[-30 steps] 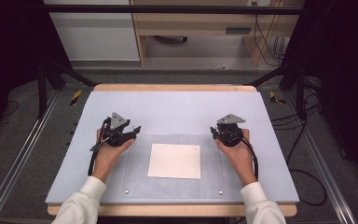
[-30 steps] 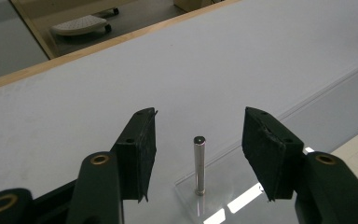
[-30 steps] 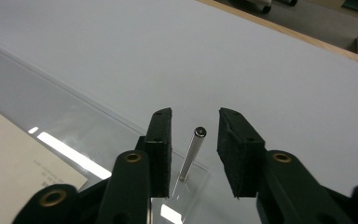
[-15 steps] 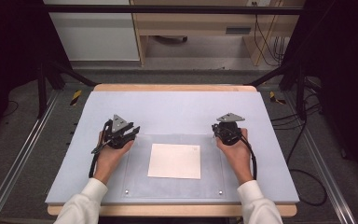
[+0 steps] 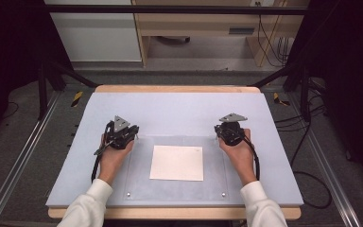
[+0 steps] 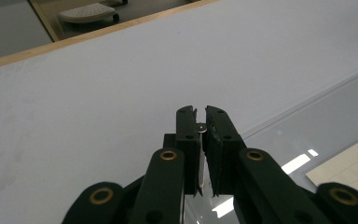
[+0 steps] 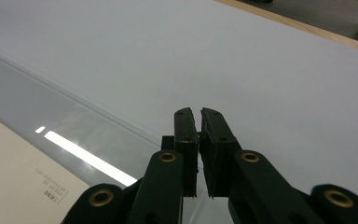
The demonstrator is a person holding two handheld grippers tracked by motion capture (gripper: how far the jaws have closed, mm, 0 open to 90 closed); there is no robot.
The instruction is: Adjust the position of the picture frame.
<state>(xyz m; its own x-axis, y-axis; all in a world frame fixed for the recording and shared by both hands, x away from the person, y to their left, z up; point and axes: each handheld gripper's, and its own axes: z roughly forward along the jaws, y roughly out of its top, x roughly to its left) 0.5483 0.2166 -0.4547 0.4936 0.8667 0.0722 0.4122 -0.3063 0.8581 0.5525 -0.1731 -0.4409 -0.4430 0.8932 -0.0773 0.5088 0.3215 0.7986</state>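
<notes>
1. Left gripper (image 5: 123, 132) and right gripper (image 5: 229, 132) are each pressed together on nothing, the left having just closed; both rest on the table (image 5: 179, 106) at the far corners of the clear sheet (image 5: 137, 187).
2. Your paper square (image 5: 177, 162) lies flat on that sheet, between the hands and apart from both.
3. Judging from this, thin paper lying flat may slide or crease if you pinch at its edge.
4. Nothing stands between either gripper and the paper; the glossy sheet offers little friction.

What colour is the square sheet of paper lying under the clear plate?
Cream white square sheet of paper, best in the high view.
</notes>
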